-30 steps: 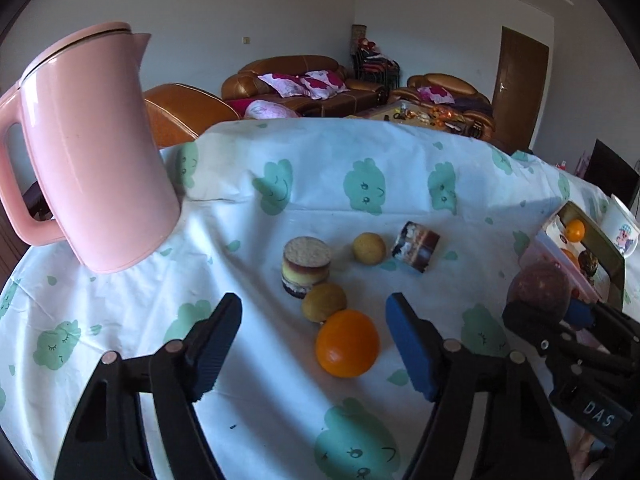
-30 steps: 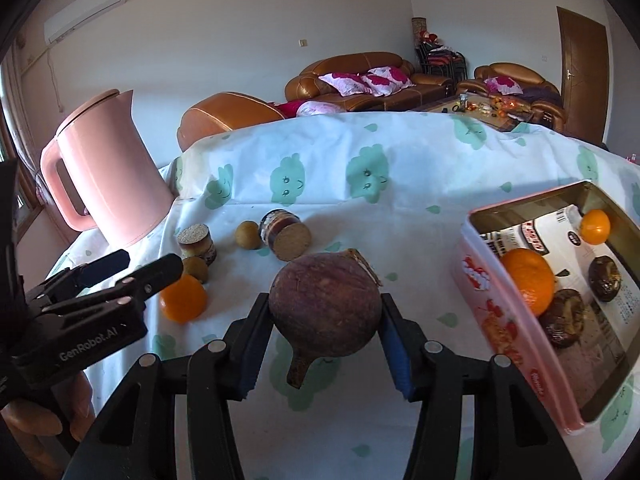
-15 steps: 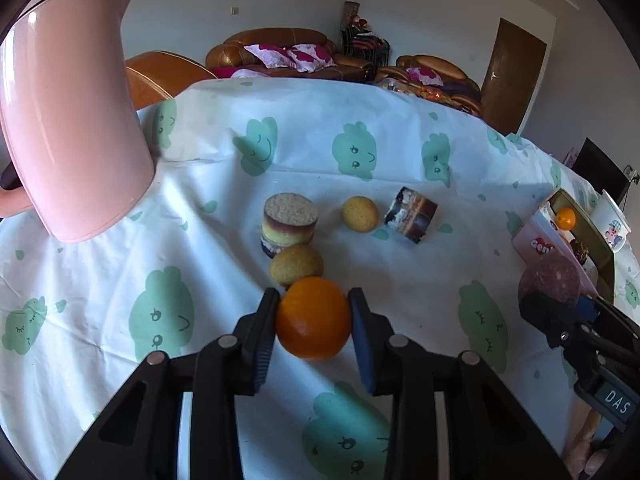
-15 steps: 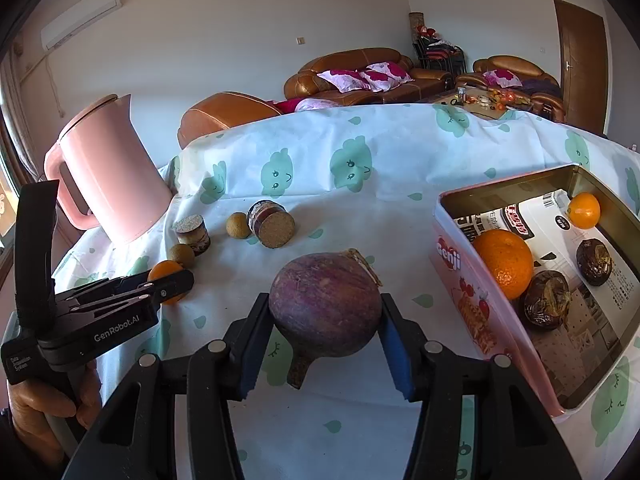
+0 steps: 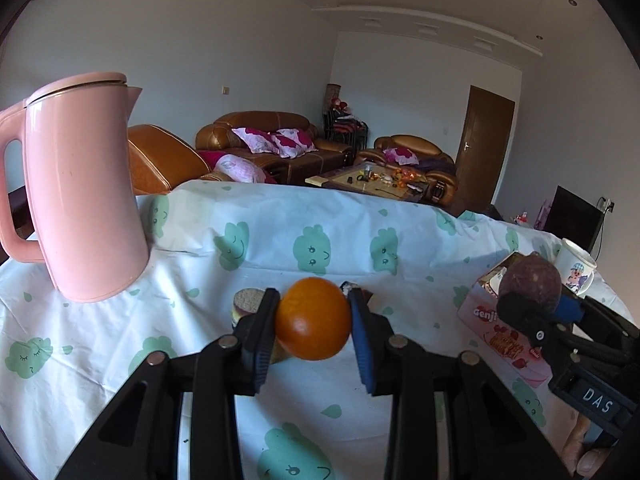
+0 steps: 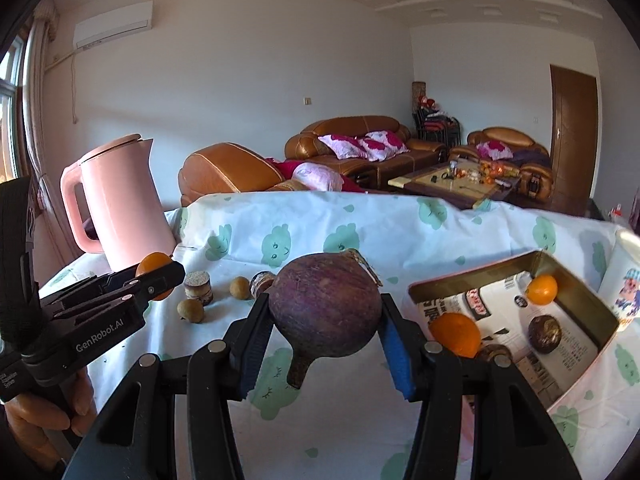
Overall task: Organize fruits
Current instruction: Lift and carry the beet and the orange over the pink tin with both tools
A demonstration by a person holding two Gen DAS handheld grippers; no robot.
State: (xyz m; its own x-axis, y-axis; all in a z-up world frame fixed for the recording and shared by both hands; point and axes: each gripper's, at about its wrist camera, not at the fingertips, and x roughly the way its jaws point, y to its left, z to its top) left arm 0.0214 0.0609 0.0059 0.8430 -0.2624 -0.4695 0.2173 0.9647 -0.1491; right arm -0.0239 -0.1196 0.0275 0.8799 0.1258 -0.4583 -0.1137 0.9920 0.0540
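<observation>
- A living room with brown sofas lies behind a table (image 6: 500, 236) under a cloud-print cloth; a pink kettle (image 6: 124, 204) stands at 9 o'clock.
- The left gripper (image 5: 313, 322) is clamped on 1 orange (image 5: 313, 319), raised off the cloth.
- 2 small brown fruits (image 6: 191, 311) and 2 cake pieces (image 6: 199, 282) lie between.
- The right gripper (image 6: 322, 326) grips a purple root (image 6: 325, 305), stem pointing at 7 o'clock toward the camera.
- The box (image 6: 576, 280) sits at 3 o'clock, just beside the right gripper, the nearer hand.

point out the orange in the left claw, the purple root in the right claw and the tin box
orange (image 5: 312, 320), left wrist view, front skin
purple root (image 6: 324, 306), right wrist view, bulb middle
tin box (image 6: 576, 294), right wrist view, inner wall
</observation>
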